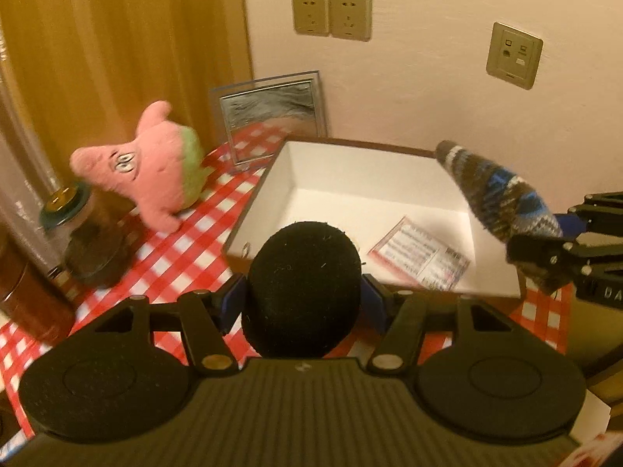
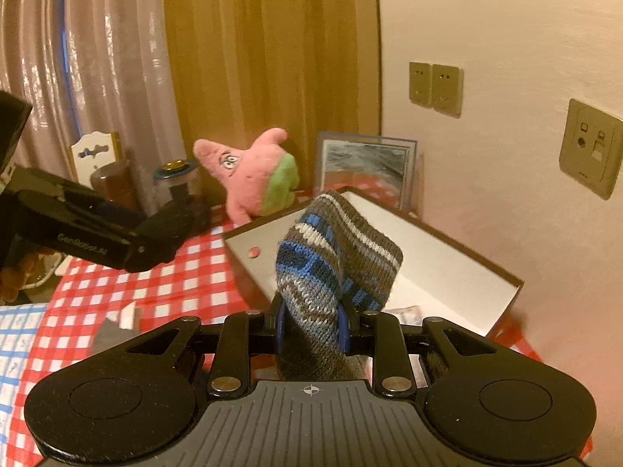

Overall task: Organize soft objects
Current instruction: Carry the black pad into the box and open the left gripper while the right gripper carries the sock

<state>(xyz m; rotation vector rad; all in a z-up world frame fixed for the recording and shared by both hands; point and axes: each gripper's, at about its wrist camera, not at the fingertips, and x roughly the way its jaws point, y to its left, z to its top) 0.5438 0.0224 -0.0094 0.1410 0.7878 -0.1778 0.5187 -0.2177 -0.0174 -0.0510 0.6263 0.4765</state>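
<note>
My left gripper (image 1: 303, 301) is shut on a round black fuzzy soft thing (image 1: 303, 272), its blue pads pressing both sides, just before the near wall of an open white-lined box (image 1: 350, 179). My right gripper (image 2: 311, 327) is shut on a knitted grey, blue and white sock (image 2: 335, 264) whose toe rises over the box (image 2: 447, 268). In the left wrist view the sock (image 1: 502, 198) and right gripper (image 1: 545, 257) hang at the box's right edge. A pink and green starfish plush (image 1: 152, 167) (image 2: 253, 171) lies left of the box.
A printed leaflet (image 1: 420, 257) lies inside the box. A lidded glass jar (image 1: 78, 229) stands near the plush, and a picture frame (image 1: 272, 116) leans on the wall behind. A red checked cloth (image 2: 155, 292) covers the table. Curtains and wall sockets are behind.
</note>
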